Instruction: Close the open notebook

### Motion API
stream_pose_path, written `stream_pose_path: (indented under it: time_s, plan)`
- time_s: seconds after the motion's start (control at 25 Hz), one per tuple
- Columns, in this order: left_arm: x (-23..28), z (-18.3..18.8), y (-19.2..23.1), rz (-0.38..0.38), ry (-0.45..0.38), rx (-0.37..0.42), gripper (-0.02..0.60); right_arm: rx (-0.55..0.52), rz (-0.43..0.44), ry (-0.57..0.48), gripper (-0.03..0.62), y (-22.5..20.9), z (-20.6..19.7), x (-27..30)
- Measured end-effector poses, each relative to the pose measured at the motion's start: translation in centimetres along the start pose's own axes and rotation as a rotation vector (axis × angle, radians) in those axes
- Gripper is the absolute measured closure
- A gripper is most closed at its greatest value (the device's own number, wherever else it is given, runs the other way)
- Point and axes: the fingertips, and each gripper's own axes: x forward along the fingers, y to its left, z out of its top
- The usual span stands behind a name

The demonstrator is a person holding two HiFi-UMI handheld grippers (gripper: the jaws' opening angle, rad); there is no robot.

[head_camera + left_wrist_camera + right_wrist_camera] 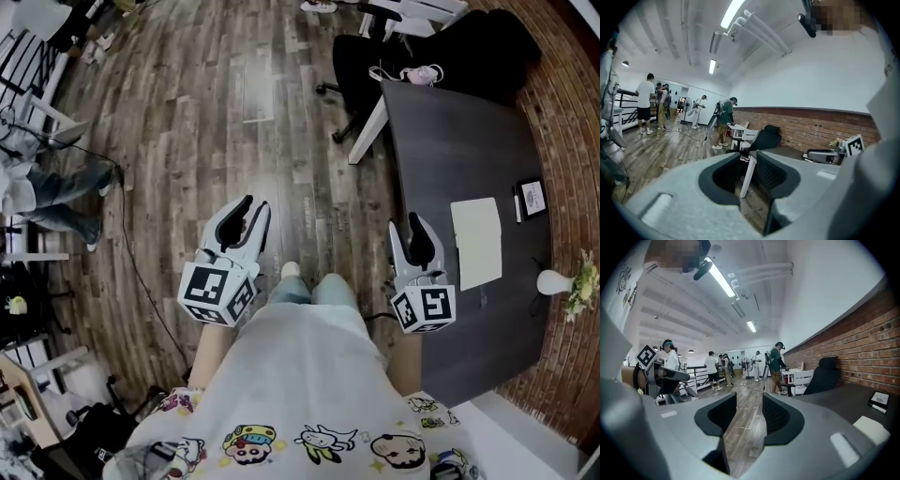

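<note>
Far over at the left edge of the head view, a person's legs (58,192) stand on the wooden floor (187,112). Left of centre, the left gripper (256,208) hangs over bare floorboards, well apart from the desk. In the left gripper view its fingers are spread, and only floor and a white desk leg (748,176) show in the gap. Toward the upper middle of the head view, a black chair (361,56) stands at the far end of the dark desk (450,150). Right of centre, the right gripper (405,225) is at the desk's left edge. Its fingers are likewise spread with nothing between them, and the right gripper view shows only floorboards in the gap. Just right of that gripper, near it but not touching, the notebook (476,242) lies flat on the desk as a pale rectangle; whether it is open or closed cannot be told from here. Farther right, a small framed card (531,197) lies beside the notebook's upper corner. A white vase (555,281) with flowers stands at the desk's right edge.
</note>
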Motion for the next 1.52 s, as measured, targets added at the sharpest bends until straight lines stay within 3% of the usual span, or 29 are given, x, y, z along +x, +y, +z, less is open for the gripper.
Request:
stream_pose_path:
  time_s: [0.24,0.52,0.8,1.04,1.28,1.52]
  plan:
    - [4.8,-0.7,-1.0,-0.089,0.059,0.002,0.479,0.046,-0.096,0.033,0.422,-3.7,-1.1,0.1]
    - [14.7,0.5,-6.9,-0.287,0.103,0.054,0.479,0.070,-0.244,0.042,0.419,-11.3,-1.6,-0.2]
    - [26.9,3.7,-16.7,-0.521,0.112,0.138,0.479,0.115,-0.491,-0.015,0.418,-22.8,0.0,-3.6]
    - [34.3,4.8,-26.9,-0.712,0.144,0.190,0.479,0.198,-0.670,-0.066,0.418,-30.7,0.6,-8.7]
    - [38.7,3.8,-35.2,-0.889,0.194,0.235,0.479,0.252,-0.819,-0.121,0.418,-34.5,0.3,-12.8]
    - [40.5,2.0,-41.5,-1.094,0.265,0.282,0.479,0.294,-1.023,-0.132,0.418,-35.2,-0.8,-17.0]
